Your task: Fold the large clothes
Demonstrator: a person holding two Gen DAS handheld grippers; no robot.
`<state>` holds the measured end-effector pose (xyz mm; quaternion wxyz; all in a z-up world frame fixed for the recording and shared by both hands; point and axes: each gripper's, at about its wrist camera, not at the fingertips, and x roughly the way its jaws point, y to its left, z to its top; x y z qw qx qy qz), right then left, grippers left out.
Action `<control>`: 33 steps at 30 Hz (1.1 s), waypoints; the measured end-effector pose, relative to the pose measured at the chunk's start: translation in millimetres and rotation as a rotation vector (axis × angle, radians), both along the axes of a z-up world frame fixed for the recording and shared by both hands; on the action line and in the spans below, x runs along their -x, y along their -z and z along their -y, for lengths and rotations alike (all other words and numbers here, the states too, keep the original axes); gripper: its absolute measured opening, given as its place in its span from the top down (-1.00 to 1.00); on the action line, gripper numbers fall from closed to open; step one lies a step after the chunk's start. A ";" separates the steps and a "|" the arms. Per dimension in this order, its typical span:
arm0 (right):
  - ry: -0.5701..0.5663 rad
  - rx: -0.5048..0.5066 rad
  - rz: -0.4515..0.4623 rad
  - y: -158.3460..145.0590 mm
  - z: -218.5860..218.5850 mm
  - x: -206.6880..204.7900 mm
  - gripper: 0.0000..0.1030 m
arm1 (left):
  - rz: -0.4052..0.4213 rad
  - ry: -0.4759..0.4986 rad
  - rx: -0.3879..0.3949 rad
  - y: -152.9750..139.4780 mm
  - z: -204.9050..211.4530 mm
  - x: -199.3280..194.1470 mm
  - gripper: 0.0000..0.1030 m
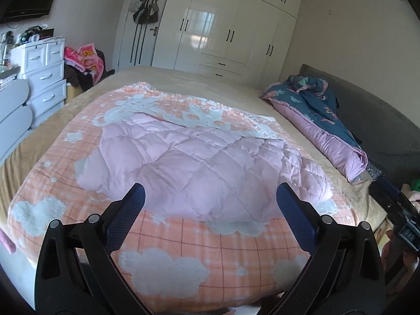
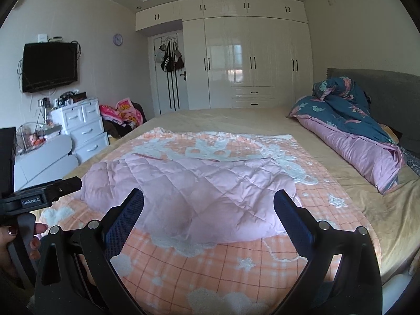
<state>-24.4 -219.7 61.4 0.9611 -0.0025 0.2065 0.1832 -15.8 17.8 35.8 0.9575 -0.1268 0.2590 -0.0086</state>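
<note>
A pink quilted padded garment (image 1: 194,168) (image 2: 194,191) lies spread on an orange checked blanket with white clouds (image 1: 183,249) (image 2: 199,267) that covers the bed. My left gripper (image 1: 210,191) hovers open above the blanket's near edge, with nothing between its blue-padded fingers. My right gripper (image 2: 208,195) is open too, held over the near side of the garment without touching it. The right wrist view shows the left gripper's body (image 2: 39,197) at the far left with a hand (image 2: 23,239) on its handle. The right gripper's body (image 1: 396,210) shows at the left wrist view's right edge.
The bed has a beige sheet (image 2: 236,120). A rolled blue floral and purple duvet (image 2: 351,131) lies along the grey headboard (image 2: 393,92) at right. White drawers (image 2: 84,128) and a clothes pile (image 2: 120,115) stand left of the bed. Wardrobes (image 2: 249,63) line the far wall.
</note>
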 end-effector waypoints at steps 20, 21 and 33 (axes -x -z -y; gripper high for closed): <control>-0.002 0.049 -0.171 62.9 -20.5 -32.3 -0.92 | -0.108 -0.004 0.003 37.9 5.8 -18.1 -0.82; -0.006 0.048 -0.174 64.0 -20.5 -33.1 -0.92 | -0.111 -0.005 0.003 38.4 6.0 -18.5 -0.82; -0.012 0.036 -0.178 63.1 -19.3 -32.1 -0.92 | -0.130 -0.011 0.002 41.4 7.3 -20.0 -0.82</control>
